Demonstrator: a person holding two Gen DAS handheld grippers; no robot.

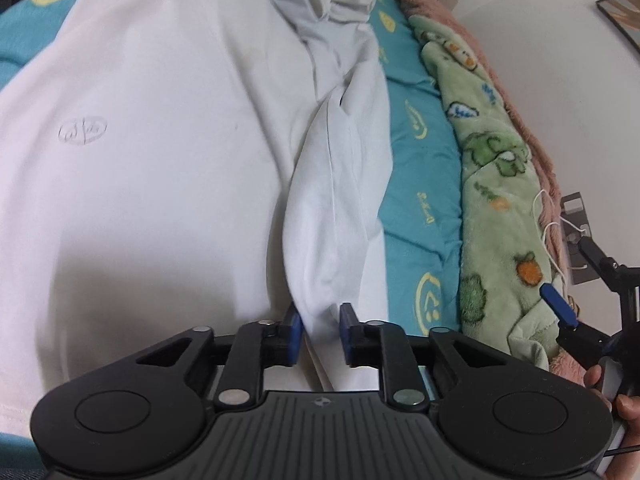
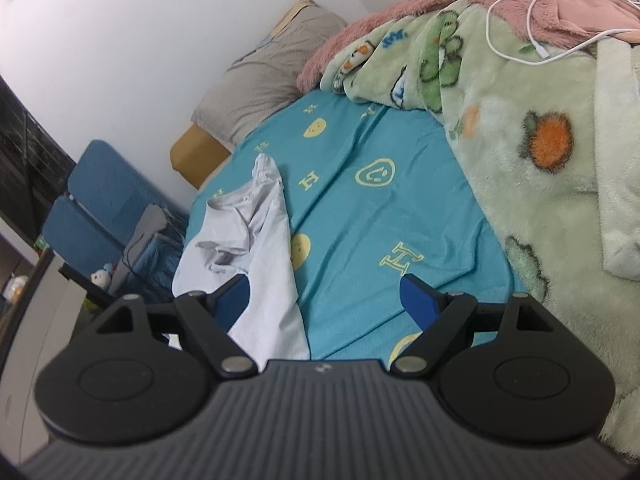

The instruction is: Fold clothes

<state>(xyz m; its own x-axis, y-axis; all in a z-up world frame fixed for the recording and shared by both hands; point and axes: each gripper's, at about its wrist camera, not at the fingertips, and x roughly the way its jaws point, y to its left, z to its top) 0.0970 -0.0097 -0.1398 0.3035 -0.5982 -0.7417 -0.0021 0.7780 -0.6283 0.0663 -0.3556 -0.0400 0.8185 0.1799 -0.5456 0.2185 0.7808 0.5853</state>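
A white shirt (image 1: 140, 160) lies spread over the teal bedsheet (image 1: 420, 168), a small embossed logo on its chest and its collar end bunched at the far side. A raised fold along the shirt's right edge (image 1: 332, 208) runs back between the blue pads of my left gripper (image 1: 321, 322), which is shut on it. My right gripper (image 2: 326, 298) hovers open over the sheet, with the shirt's edge (image 2: 260, 264) beside its left finger and nothing between the pads. In the left wrist view, one blue fingertip (image 1: 558, 306) of the right gripper shows at the far right.
A green fleece blanket (image 2: 540, 168) with cartoon prints and a pink blanket (image 2: 420, 8) are heaped along the bed's wall side, with a white cable (image 2: 520, 12) on top. A grey pillow (image 2: 272, 76) lies at the head. Blue chairs (image 2: 96, 208) stand beside the bed.
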